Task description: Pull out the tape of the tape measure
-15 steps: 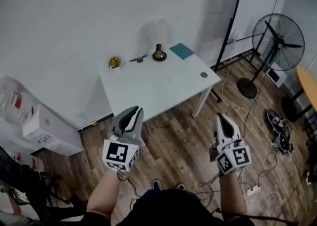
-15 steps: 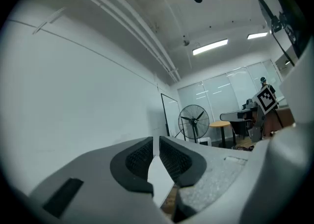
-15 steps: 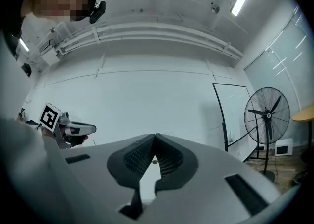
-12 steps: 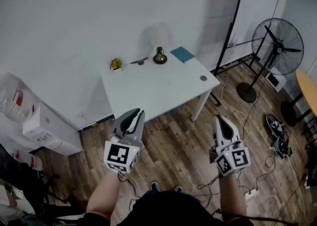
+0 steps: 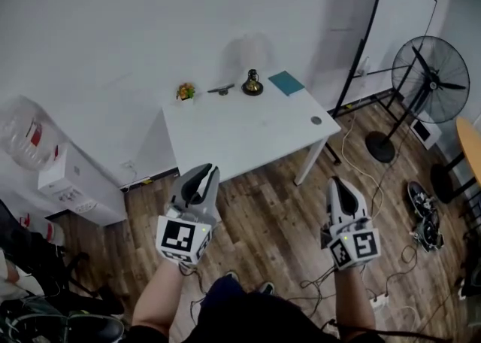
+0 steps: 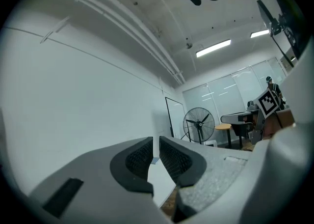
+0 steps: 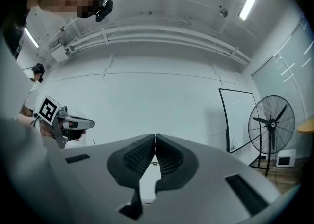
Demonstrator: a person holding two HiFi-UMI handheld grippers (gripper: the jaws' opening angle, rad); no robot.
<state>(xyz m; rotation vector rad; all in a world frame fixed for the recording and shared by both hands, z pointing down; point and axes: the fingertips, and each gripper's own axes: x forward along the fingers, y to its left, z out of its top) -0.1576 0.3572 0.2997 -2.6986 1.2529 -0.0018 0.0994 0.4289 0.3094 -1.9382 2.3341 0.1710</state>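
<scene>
The left claw [image 5: 201, 173] and the right claw [image 5: 340, 183] are being held over the wooden floor [image 5: 278, 221], near the white worktop [image 5: 240, 132] but apart from it. The left is being held slightly released, a narrow empty gap showing between its pads. The right is being held clenched on nothing. The tape measure cannot be told apart among the small things at the worktop's far edge.

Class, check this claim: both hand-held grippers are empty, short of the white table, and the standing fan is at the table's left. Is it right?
No. The head view shows the standing fan to the right of the white table. Both hand-held grippers, left and right, are empty, short of it.
</scene>
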